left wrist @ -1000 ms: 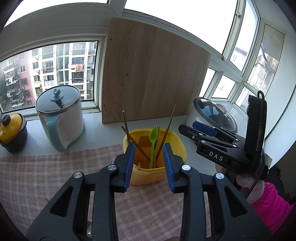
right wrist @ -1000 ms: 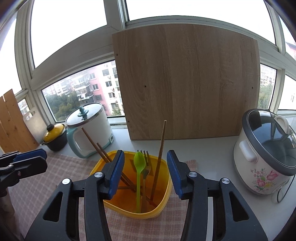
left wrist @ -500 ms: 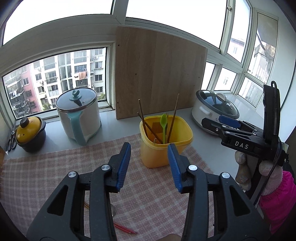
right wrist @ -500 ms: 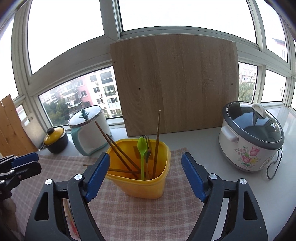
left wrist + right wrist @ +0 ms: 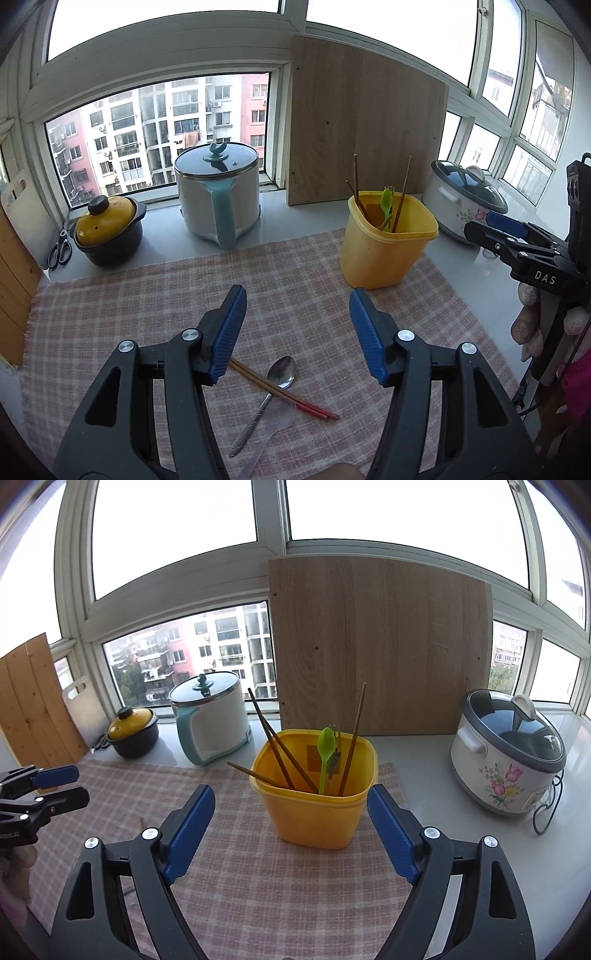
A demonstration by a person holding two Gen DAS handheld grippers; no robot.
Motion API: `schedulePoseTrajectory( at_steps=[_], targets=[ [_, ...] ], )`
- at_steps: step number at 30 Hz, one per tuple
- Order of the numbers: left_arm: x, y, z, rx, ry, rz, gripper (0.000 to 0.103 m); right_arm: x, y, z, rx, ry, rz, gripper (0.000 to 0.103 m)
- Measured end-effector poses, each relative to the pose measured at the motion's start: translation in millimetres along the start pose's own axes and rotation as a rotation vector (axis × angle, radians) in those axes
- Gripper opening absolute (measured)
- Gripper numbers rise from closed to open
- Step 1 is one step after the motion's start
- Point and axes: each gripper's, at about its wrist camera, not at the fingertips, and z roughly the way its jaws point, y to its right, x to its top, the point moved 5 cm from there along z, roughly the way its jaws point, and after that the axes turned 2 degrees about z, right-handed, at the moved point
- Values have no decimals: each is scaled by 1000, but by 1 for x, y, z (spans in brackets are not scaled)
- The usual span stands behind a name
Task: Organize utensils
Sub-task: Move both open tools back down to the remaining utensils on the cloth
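Since the earlier frames both grippers have pulled back from the yellow container and their fingers have spread; before, the container filled the gap between the fingers, and now more of the cloth is visible. The left gripper is wide open and holds nothing, and the right gripper is also wide open and empty, with the container standing just beyond its fingertips. The surface is a white counter along a corner of windows, covered in the middle by a pink checked cloth. Behind the cloth, a wooden board leans against the window frame. In the right wrist view, a floral rice cooker is at the right of the frame, and a white electric pot with teal handle and a small yellow-lidded pot are at the left. The container holds brown chopsticks, a green plastic spoon and a fork, all leaning upright inside. Only the left wrist view shows what lies on the cloth at the lower centre of its frame: a metal spoon, a pair of red-tipped chopsticks crossing over it, and a translucent plastic spoon beside them. It also shows scissors on the counter at the left edge.
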Motion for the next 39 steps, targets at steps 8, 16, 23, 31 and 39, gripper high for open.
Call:
schedulePoseTrajectory(
  at_steps=[8, 16, 23, 31, 39],
  targets=[
    [-49, -60, -1, 83, -85, -85, 60, -14, -37, 15, 142, -31, -71, 84],
    [-101, -77, 11, 79, -184, -142, 59, -50, -69, 42, 186, -148, -150, 84],
    [-146, -58, 26, -14, -275, -176, 41, -93, -89, 60, 258, -297, -164, 84],
    [-175, -39, 45, -78, -339, -203, 25, -129, -109, 78, 329, -451, -213, 71],
    [-182, -35, 60, -69, -376, -162, 20, -151, -126, 101, 384, -584, -230, 34]
  ],
)
